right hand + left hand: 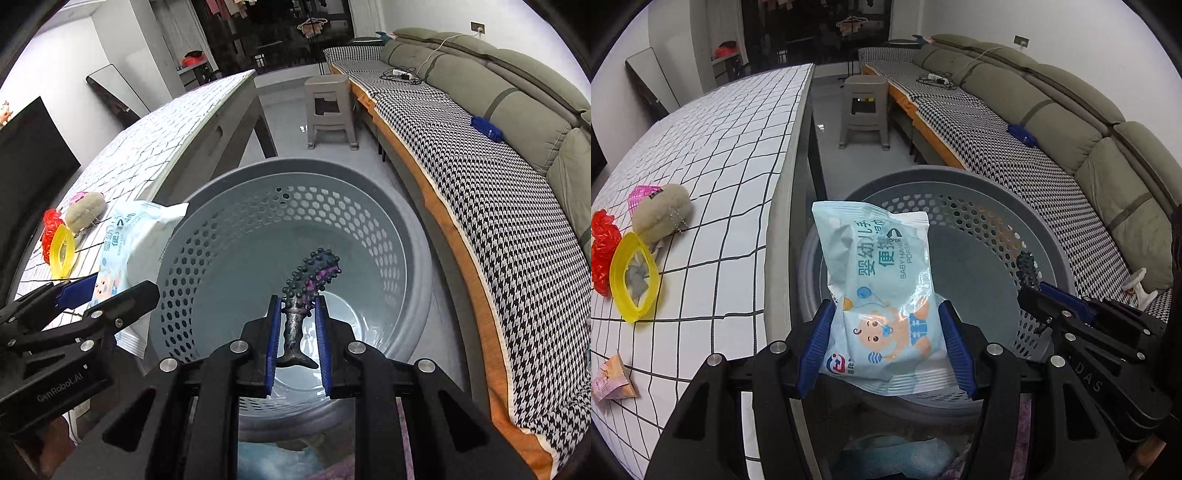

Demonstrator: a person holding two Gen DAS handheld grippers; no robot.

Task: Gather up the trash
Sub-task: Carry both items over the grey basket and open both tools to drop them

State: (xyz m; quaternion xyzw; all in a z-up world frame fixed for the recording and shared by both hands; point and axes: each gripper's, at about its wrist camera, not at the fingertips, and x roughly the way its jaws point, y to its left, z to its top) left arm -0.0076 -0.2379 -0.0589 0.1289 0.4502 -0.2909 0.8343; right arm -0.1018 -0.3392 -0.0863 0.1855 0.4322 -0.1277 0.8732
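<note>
Left tool (886,343): pads clamped on lower half of a wet-wipes pack (882,295), pack upright, top half standing free above the jaws. Held over near-left rim of the grey basket (1049,236) — judged staged for drop, not yet released.

Right tool (297,339): jaws narrow, gripping the stem of a dark knobbly toy (308,291), studded head pointing up and fwd, flared base showing between the pads. Sits directly above basket interior, so a release should land it inside. Basket floor looks bare; perforated wall, solid rim.

Both tools side by side over the one basket, left slightly outboard — likely a paired drop. Risk: pack is partly over the rim on the tabletop side, could catch the edge if released here.

Tabletop (731,147), left of basket, grid-pattern cloth. Remaining items approx. grouped at its near-left edge: yellow ring (635,275) w/ crumpled paper inside, red mesh piece (602,251) touching it, beige plush pouch (663,212) just behind, pink item behind that, small pink wrapper (613,376) nearer, apart from the group. Task judged early-to-mid.

Beyond: grey stool (864,110) on floor; sofa (1034,96) at right w/ houndstooth cover.
</note>
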